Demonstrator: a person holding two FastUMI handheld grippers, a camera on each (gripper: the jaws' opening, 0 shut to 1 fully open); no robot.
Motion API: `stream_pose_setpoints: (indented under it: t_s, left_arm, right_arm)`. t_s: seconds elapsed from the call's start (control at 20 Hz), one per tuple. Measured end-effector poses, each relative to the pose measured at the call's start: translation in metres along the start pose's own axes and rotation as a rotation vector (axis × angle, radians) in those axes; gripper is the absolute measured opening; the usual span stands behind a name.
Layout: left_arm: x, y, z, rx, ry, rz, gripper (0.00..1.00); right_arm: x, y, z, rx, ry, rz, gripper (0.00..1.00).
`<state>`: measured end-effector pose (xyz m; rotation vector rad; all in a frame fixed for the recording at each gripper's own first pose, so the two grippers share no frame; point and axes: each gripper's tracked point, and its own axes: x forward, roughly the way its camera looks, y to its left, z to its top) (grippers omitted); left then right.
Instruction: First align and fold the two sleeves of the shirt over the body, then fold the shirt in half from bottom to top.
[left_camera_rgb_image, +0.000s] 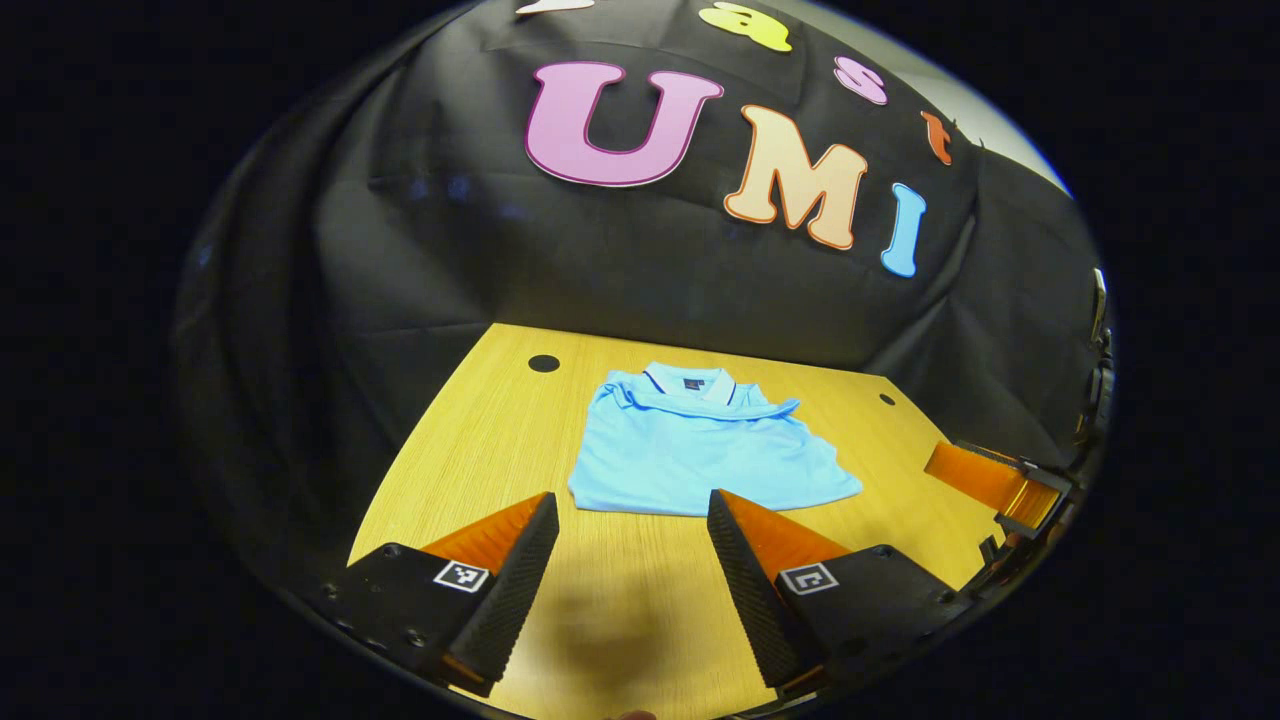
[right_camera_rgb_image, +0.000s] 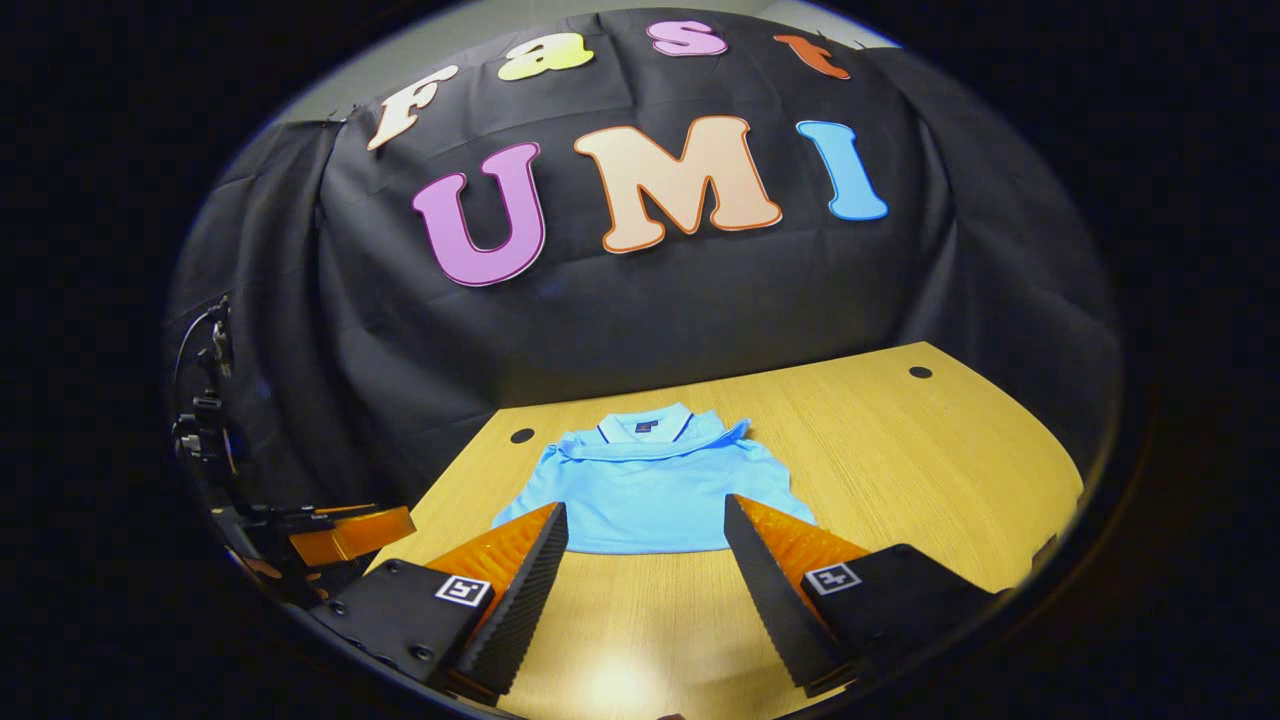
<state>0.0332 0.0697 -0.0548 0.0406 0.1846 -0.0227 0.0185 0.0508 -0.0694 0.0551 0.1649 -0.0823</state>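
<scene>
- The left hand-held gripper (left_camera_rgb_image: 632, 510) is hanging above the tabletop (left_camera_rgb_image: 480, 440) with its 2 fingers spread wide and nothing between them.
- The right hand-held gripper (right_camera_rgb_image: 645, 515) is likewise standing open and empty, its fingertips lying just in front of the shirt's near edge.
- The shirt (left_camera_rgb_image: 700, 450), a light blue polo, is lying flat near the middle of the tabletop, folded into a compact block with the collar toward the black cloth wall (left_camera_rgb_image: 600, 270).
- The left gripper view is showing the right hand-held gripper at its right edge, well apart from the shirt.
- The right gripper view is showing the left hand-held gripper (right_camera_rgb_image: 350, 535) at its lower left, beside a cabled stand (right_camera_rgb_image: 205, 400); I cannot tell how its fingers are set there.
- 2 dark round holes are showing in the tabletop (right_camera_rgb_image: 900, 470) in each view.
</scene>
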Motion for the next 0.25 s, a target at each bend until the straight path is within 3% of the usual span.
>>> stream_pose_setpoints:
  t_s: [0.25]
  left_arm:
    - [0.003,-0.016,-0.002,-0.028,0.0,-0.032,0.89]
  right_arm:
    - [-0.012,-0.012,-0.006,-0.01,0.008,-0.021,0.92]
